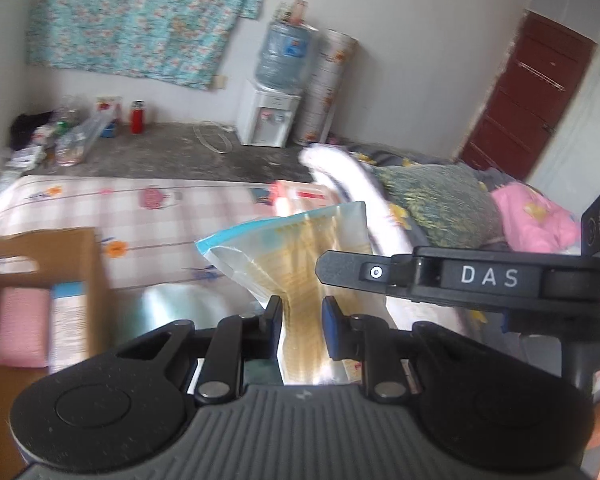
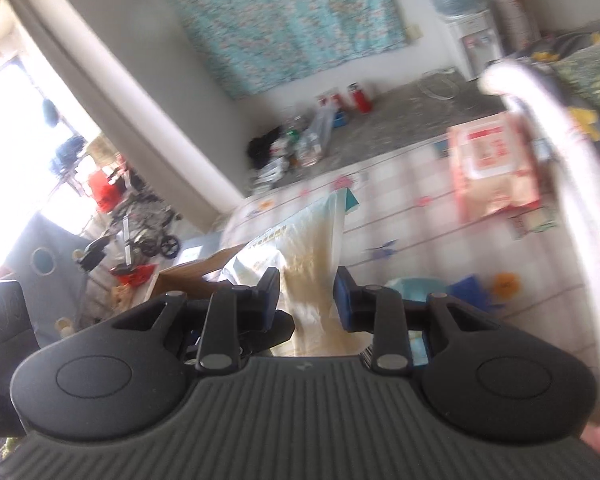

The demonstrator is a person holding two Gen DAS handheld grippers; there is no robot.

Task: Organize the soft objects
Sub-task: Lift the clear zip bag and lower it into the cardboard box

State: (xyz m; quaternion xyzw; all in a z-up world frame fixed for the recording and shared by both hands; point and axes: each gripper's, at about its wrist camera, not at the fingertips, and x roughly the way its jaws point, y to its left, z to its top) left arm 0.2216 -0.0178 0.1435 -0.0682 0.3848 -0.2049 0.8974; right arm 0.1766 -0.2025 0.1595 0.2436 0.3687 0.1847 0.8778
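Tissue pack [image 1: 300, 256], a soft plastic-wrapped packet with a blue-edged end, sits pinched between the nearly shut jaws of the left gripper [image 1: 302, 326] in the left wrist view. The wrapper creases where the blue pads bite, and the packet fans out wider ahead of the jaws and tilts up and away. Just right of the jaws the right gripper [image 1: 452, 280] lies across, its tips at the same packet's side. Left of the jaws and lower stands a cardboard box [image 1: 88, 264], open, with a pink pack and a white-and-blue pack already inside; I judge this to be where the packet is bound. Ahead of the jaws stretches the checked bedsheet [image 1: 140, 208], and beyond the packet lies a second, pink pack [image 1: 308, 194].

In the right wrist view the right gripper [image 2: 306, 296] is likewise closed down tight on the same tissue pack [image 2: 300, 248], which stands up ahead of the jaws. Two grips on one limp packet probably keep it from sagging or folding while it is carried. Left of the jaws, partly behind the packet, shows the box's edge [image 2: 196, 268]. Ahead and right of the jaws the pink pack [image 2: 492, 168] rests on the bedsheet [image 2: 400, 216], well apart and untouched.
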